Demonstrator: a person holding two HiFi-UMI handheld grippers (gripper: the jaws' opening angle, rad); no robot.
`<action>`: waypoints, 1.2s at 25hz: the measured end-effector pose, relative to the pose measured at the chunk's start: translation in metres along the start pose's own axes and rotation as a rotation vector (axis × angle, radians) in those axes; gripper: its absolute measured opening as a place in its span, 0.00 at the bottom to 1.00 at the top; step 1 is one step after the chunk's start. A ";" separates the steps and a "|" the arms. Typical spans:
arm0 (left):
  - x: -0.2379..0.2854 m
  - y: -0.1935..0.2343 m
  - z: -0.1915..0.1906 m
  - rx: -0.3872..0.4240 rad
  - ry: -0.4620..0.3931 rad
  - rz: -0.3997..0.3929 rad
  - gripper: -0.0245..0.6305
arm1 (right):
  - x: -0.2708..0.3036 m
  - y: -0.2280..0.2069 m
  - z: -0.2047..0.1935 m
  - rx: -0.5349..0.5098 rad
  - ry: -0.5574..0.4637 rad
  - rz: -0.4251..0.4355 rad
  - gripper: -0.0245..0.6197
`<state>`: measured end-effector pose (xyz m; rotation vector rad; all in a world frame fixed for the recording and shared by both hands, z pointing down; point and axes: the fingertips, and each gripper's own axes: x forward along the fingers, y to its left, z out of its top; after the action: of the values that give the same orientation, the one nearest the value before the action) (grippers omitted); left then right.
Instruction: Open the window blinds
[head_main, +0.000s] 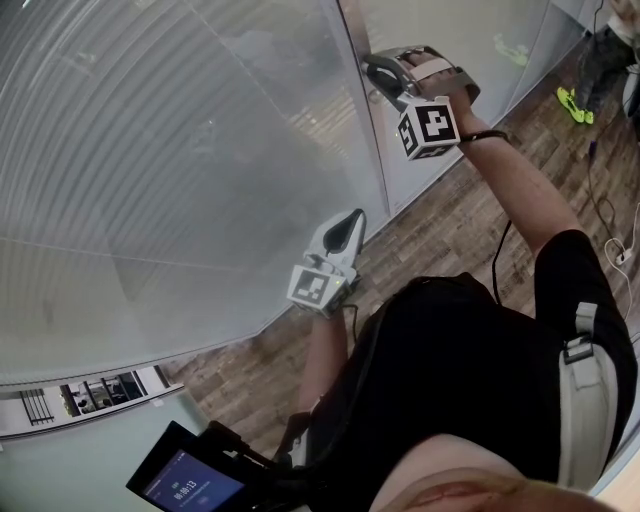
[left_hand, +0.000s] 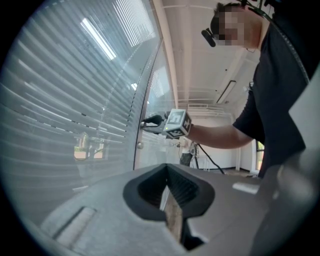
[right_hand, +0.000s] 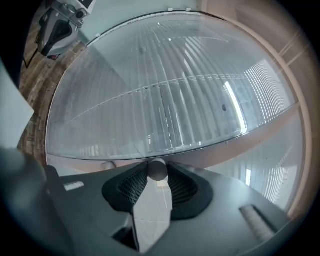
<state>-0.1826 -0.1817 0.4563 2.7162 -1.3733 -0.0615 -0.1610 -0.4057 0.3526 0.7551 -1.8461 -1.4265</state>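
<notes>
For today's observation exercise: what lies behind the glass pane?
Behind the glass pane hang horizontal blind slats, mostly closed. They cover nearly everything beyond them, so what is further back cannot be made out.

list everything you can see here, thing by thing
blinds: 1 set, pale grey slats, filling the left of the head view
frame: 1 upright, pale, beside the blinds
knob: 1, grey, round, on the frame, gripped by the right tool
second knob: 1, pale, on the frame near the right tool
floor: brown wood planks, at the foot of the glass
screen device: 1, dark with a blue display, bottom left
yellow-green item: 1, on the floor, top right
cable: 1, dark, on the floor at right
shirt: 1, black, on the person
left tool: 1, grey, jaws together, empty, held near the glass
marker cubes: 2, black and white, one on each tool
</notes>
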 end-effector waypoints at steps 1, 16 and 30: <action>0.000 0.000 0.000 0.000 0.000 0.001 0.04 | 0.000 -0.001 0.001 0.030 -0.005 0.001 0.24; 0.002 -0.006 -0.001 -0.002 -0.009 -0.014 0.04 | 0.001 -0.012 -0.014 1.243 -0.139 0.184 0.24; 0.004 -0.009 -0.001 -0.016 -0.001 -0.019 0.04 | -0.003 -0.018 -0.016 1.467 -0.191 0.145 0.24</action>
<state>-0.1725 -0.1796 0.4560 2.7164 -1.3421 -0.0750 -0.1456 -0.4171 0.3379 1.0629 -2.8854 0.2075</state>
